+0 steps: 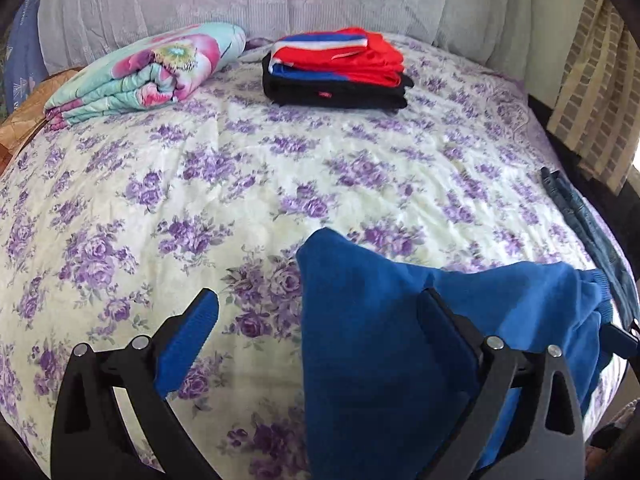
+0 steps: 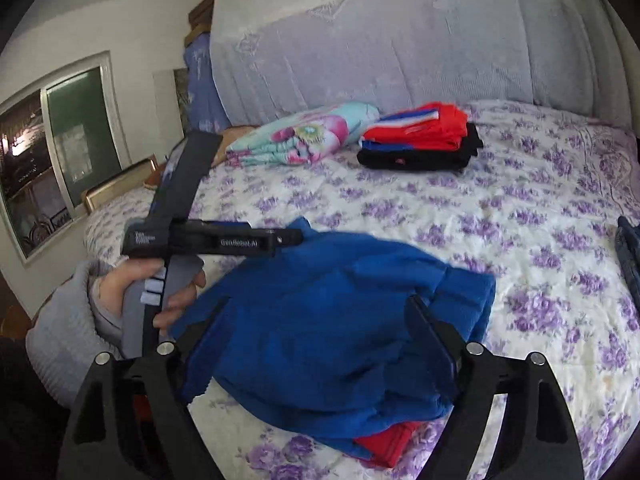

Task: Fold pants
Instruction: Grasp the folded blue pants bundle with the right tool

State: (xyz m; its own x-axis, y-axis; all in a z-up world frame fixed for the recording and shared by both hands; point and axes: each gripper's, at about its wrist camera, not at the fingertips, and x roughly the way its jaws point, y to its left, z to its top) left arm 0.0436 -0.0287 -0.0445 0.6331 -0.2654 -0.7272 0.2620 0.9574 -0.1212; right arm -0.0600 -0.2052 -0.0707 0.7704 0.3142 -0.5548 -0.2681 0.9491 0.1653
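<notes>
I'm over the bed (image 1: 280,168) with its purple-flowered cover, and the blue pants (image 1: 380,340) lie bunched at six o'clock in both wrist views. My left hand-held gripper (image 1: 320,300) stands spread wide: its left finger sits over bare bedspread, its right finger lies against the blue cloth, nothing pinched between them. From the right wrist I see that same tool at nine o'clock, the person's left hand (image 2: 140,284) wrapped on its grip. My right hand-held gripper (image 2: 316,312) is also spread apart, both fingers straddling the blue pants (image 2: 328,328); a red piece (image 2: 384,444) peeks out under the heap at six o'clock. Up at twelve o'clock rests a folded stack (image 1: 340,68), red on black, with a flowered quilt (image 1: 148,72) just beside it at eleven. Denim (image 1: 584,224) lies at three o'clock on the bed's edge.
</notes>
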